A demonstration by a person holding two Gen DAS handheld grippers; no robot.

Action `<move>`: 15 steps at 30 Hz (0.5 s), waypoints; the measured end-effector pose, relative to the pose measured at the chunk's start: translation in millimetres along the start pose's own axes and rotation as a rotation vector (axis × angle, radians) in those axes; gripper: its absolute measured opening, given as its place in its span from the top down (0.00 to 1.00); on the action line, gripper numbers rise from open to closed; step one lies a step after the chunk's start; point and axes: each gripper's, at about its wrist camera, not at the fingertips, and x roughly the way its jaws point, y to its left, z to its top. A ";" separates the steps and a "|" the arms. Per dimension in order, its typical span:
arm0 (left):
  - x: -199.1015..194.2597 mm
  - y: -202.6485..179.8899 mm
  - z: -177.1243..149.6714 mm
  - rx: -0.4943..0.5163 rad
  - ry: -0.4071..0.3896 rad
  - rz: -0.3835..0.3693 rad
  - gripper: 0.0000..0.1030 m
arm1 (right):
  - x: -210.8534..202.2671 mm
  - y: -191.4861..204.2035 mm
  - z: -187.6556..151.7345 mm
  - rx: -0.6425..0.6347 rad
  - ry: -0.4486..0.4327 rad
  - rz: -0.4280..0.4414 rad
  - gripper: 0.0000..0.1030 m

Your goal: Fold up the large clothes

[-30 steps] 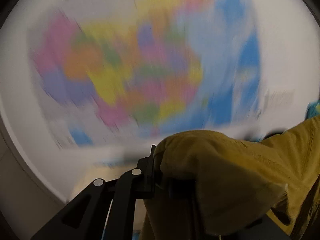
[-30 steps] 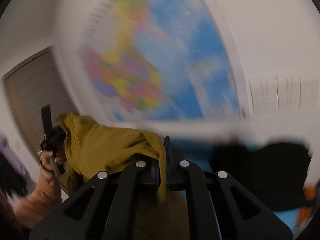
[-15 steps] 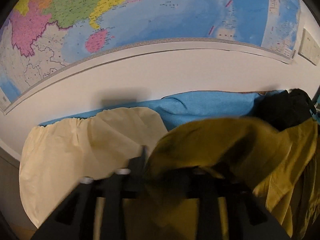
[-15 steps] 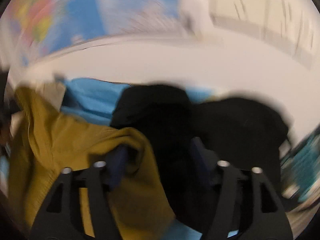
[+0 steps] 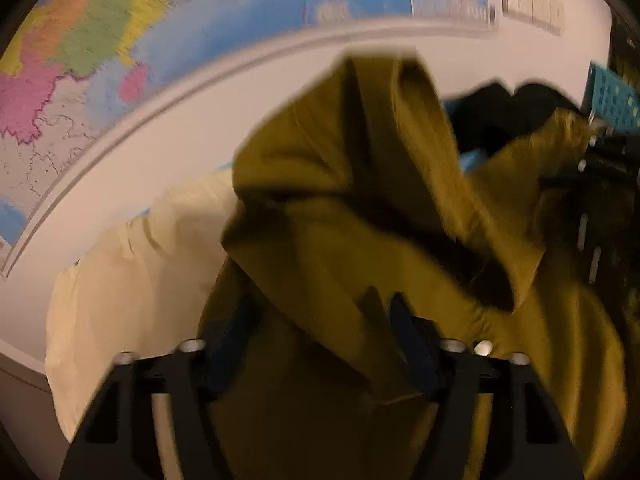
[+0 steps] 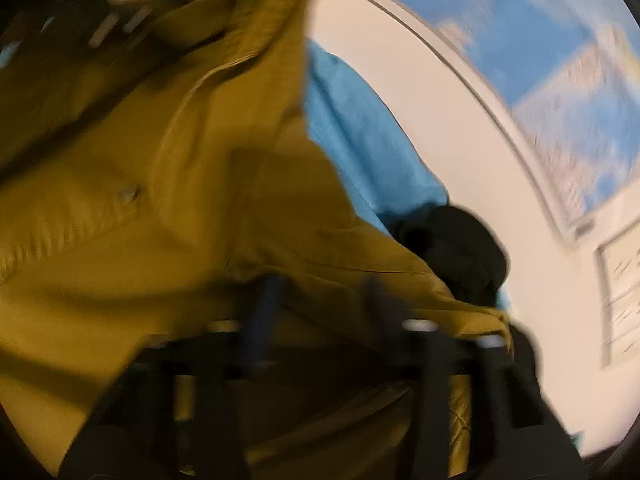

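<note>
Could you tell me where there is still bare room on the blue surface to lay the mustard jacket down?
Little shows. One blue strip lies between the mustard jacket and the wall. The cream cloth crowds one end, the black garments the other.

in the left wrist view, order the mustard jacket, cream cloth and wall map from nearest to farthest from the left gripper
1. mustard jacket, draped between and over the left gripper fingers.
2. cream cloth, lying behind it to the left.
3. wall map, up on the wall, top left.
</note>
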 end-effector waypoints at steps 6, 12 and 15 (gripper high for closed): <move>-4.6 37.2 24.7 -0.171 -0.010 -0.081 0.96 | -47.2 -107.2 11.0 0.432 -0.186 0.136 0.98; 9.3 74.7 51.9 -0.324 -0.003 -0.101 0.96 | -29.0 -169.9 11.3 0.683 -0.186 0.213 0.99; 29.0 80.1 64.3 -0.341 0.023 -0.080 0.95 | 7.0 -180.3 9.5 0.750 -0.094 0.180 0.99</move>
